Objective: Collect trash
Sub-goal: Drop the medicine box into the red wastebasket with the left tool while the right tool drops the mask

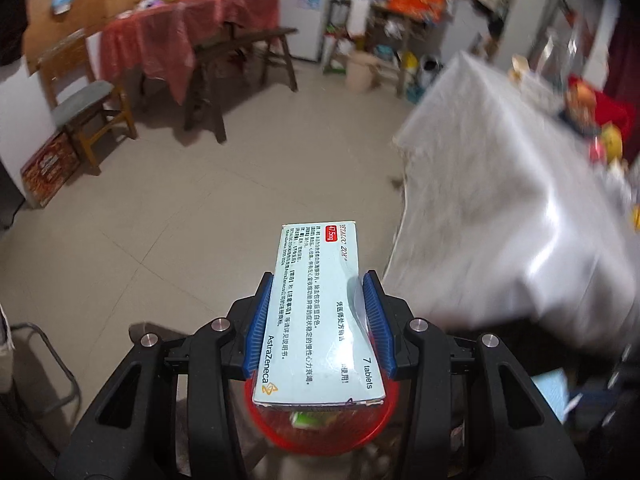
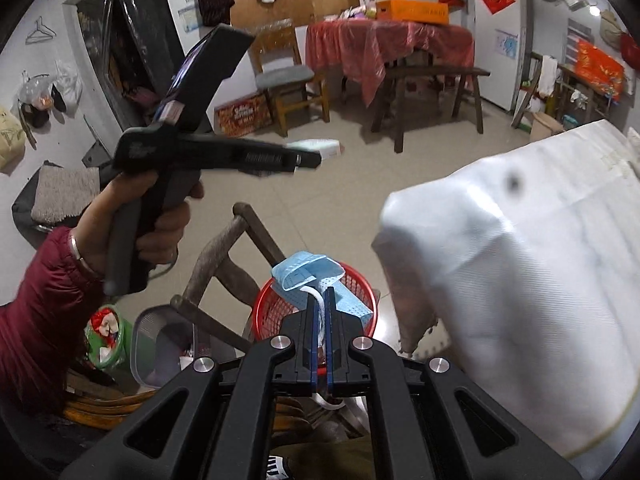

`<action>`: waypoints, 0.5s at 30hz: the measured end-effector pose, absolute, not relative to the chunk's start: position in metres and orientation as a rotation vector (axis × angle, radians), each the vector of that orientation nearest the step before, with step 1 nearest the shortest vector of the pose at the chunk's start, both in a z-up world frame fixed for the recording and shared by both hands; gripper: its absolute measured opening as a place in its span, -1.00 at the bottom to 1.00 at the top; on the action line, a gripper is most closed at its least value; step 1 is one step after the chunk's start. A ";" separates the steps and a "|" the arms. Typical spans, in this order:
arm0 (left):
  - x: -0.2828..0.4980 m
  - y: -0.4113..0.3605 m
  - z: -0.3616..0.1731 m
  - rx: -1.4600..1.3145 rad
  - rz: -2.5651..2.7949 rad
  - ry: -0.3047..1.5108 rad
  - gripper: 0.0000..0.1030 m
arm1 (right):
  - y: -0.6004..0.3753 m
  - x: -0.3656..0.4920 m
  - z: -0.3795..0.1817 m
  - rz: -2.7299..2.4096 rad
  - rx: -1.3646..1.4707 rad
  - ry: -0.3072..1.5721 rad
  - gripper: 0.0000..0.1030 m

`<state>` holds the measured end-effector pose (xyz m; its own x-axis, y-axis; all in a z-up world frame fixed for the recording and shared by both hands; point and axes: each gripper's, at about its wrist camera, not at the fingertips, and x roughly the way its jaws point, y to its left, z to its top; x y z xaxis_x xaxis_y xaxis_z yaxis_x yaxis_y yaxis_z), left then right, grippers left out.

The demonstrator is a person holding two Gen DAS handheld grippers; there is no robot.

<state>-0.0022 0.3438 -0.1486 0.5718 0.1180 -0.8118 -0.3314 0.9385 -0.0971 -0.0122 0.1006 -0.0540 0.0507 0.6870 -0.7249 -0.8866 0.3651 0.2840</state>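
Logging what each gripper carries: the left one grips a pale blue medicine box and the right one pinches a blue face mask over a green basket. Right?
Not quite: the basket is red, not green, as the right wrist view shows. The rest holds: the left gripper grips the pale blue medicine box, and the right gripper pinches the blue face mask over it.

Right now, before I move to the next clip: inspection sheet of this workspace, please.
Surface: tiled floor; white-covered table at right.
Job's things: medicine box, blue face mask, red basket beneath both, some trash already inside.
Clutter: green bin, clear container, carton on floor.
Grippers: left gripper clamps the box; right gripper shut on the mask.
Cables: nothing seen.
Surroundings: red-clothed table, wooden chair, bench.
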 end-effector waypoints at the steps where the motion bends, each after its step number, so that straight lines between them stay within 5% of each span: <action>1: -0.004 0.342 -0.159 -0.240 0.263 0.949 -0.11 | 0.103 -0.013 -0.056 1.215 -0.270 0.925 -0.94; 8: -0.005 0.347 -0.258 -0.298 0.250 1.169 0.20 | 0.110 -0.011 -0.071 1.186 -0.290 0.978 -0.94; 12: -0.009 0.359 -0.251 -0.315 0.303 1.137 0.61 | 0.119 -0.010 -0.078 1.183 -0.290 1.006 -0.94; 15: -0.013 0.374 -0.227 -0.332 0.366 1.070 0.68 | 0.127 -0.010 -0.086 1.193 -0.300 1.027 -0.94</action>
<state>-0.0127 0.3744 -0.2266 0.4316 0.1290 -0.8928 -0.4445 0.8916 -0.0860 -0.0099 0.1272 -0.0858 0.0043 0.6202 -0.7844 -0.8677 0.3922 0.3054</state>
